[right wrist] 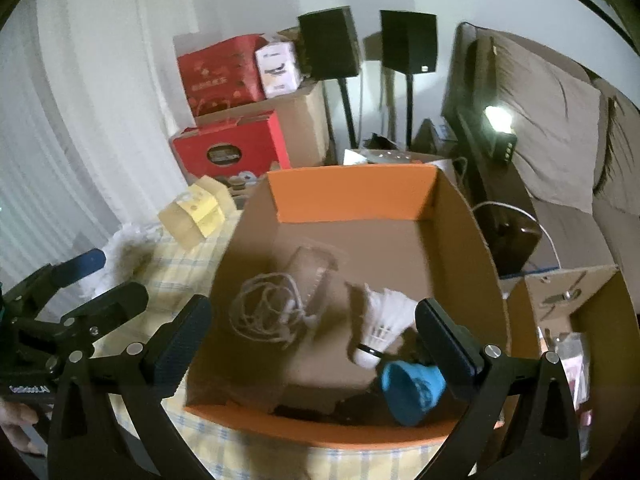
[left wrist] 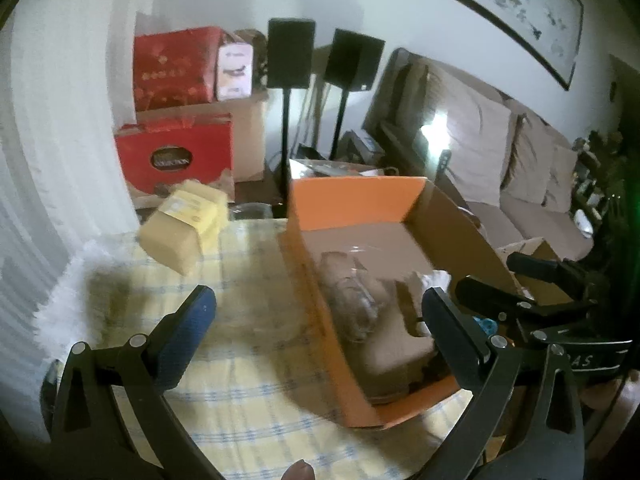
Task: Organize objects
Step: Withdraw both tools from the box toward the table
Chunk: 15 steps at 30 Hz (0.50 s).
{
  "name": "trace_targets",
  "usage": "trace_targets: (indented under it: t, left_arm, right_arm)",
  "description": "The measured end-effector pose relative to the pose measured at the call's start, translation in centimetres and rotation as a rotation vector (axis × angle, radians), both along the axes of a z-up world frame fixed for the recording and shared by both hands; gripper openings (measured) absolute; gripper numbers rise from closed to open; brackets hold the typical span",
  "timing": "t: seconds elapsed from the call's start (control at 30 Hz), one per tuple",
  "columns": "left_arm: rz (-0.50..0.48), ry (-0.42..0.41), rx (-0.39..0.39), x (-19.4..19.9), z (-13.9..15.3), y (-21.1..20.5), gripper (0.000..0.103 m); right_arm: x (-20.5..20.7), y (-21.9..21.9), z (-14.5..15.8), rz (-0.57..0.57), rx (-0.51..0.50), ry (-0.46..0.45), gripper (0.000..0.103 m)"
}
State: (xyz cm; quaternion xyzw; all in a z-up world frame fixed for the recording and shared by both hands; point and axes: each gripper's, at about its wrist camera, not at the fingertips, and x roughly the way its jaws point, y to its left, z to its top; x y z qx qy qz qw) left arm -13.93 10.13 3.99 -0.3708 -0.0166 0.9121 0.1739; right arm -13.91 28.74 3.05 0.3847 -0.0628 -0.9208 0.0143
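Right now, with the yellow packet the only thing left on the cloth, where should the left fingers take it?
Grip the yellow packet across its two long side faces, coming from above. It lies flat on the checked tablecloth, apart from the orange box, so both flanks look clear; its blocky shape suits the open left gripper.

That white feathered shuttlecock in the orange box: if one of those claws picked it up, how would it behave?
The shuttlecock is probably very light, being mostly thin feathers. Those feathers look fragile and could bend or crush under a firm squeeze, so its rounded cork end seems the safer grip. Lying on its side in the box, it might roll in a curve if nudged.
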Motion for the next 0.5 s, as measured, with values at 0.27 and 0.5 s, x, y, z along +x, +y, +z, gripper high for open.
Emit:
trace_targets:
  t: [0.27,0.5]
  left_arm:
    - [0.06,0.019,-0.024,-1.1,0.5,-4.1,0.103]
    - [0.129,-0.021,0.0,-2.9,-0.5,-8.6,0.103]
  right_arm:
    - [-2.1,-2.8,0.5,0.048,-0.017,0.007,0.103]
    - [-4.0,-4.5,0.9,0.067,-0.042,0.01,0.103]
